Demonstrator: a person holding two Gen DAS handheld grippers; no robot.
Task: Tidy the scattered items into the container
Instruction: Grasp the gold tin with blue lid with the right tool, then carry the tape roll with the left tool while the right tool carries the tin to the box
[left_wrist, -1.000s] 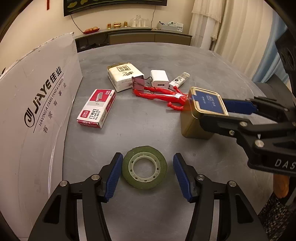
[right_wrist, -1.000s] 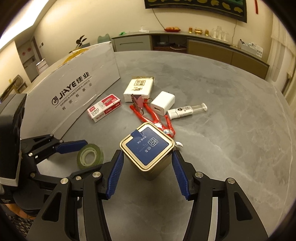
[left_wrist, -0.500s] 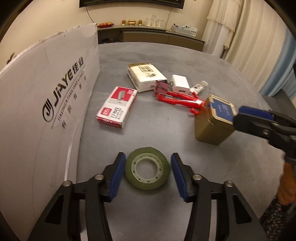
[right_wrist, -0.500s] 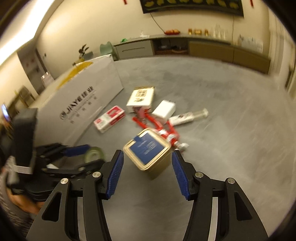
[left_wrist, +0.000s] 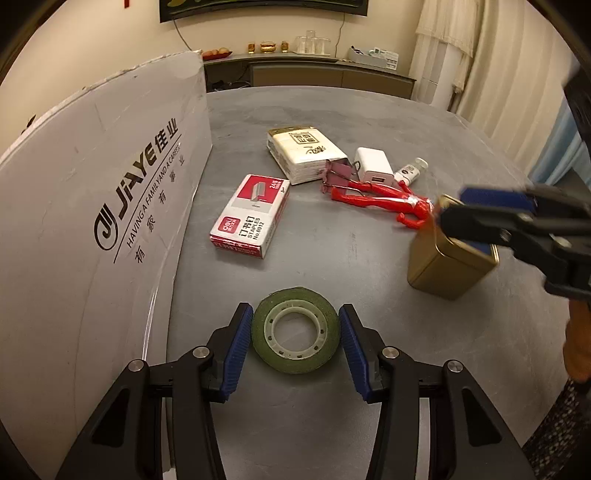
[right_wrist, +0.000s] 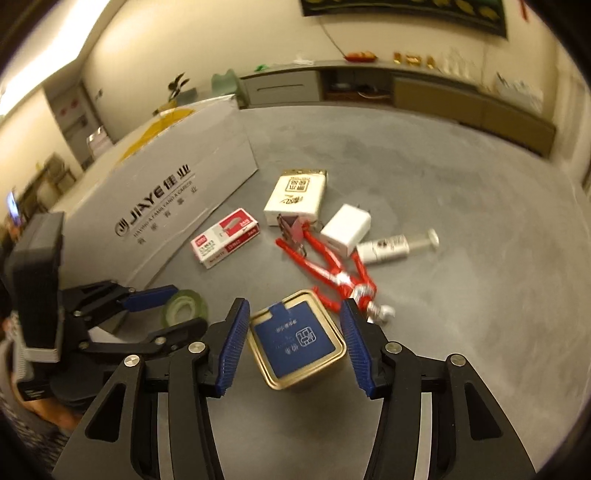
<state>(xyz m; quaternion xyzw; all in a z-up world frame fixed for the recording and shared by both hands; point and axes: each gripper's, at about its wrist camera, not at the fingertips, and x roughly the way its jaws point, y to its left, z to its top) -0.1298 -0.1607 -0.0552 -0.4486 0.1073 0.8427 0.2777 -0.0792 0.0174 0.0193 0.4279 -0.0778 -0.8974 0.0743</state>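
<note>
A green tape roll (left_wrist: 295, 360) lies flat on the grey table (left_wrist: 332, 110), and my left gripper (left_wrist: 295, 345) is shut on it, a blue pad against each side. To its right, a gold tin with a blue lid (right_wrist: 297, 341) sits slightly tilted between the pads of my right gripper (right_wrist: 295, 343), which is shut on it. I cannot tell whether the tin (left_wrist: 443, 269) is off the table. The container, a large grey box (left_wrist: 92, 221) printed JIAYE, stands along the left; its opening is hidden.
Scattered beyond the grippers are a red staples box (left_wrist: 251, 218), a white tissue pack (left_wrist: 306, 151), a pink binder clip (left_wrist: 338, 171), a white charger (left_wrist: 373, 170), a red-handled tool (left_wrist: 373, 199) and a small white tube (left_wrist: 410, 171). A hand (left_wrist: 576, 343) shows at the right edge.
The left gripper's fingers closed in onto the tape roll. The right gripper narrowed on the tin, which turned and tilted between its pads; that view is now blurred by motion.
</note>
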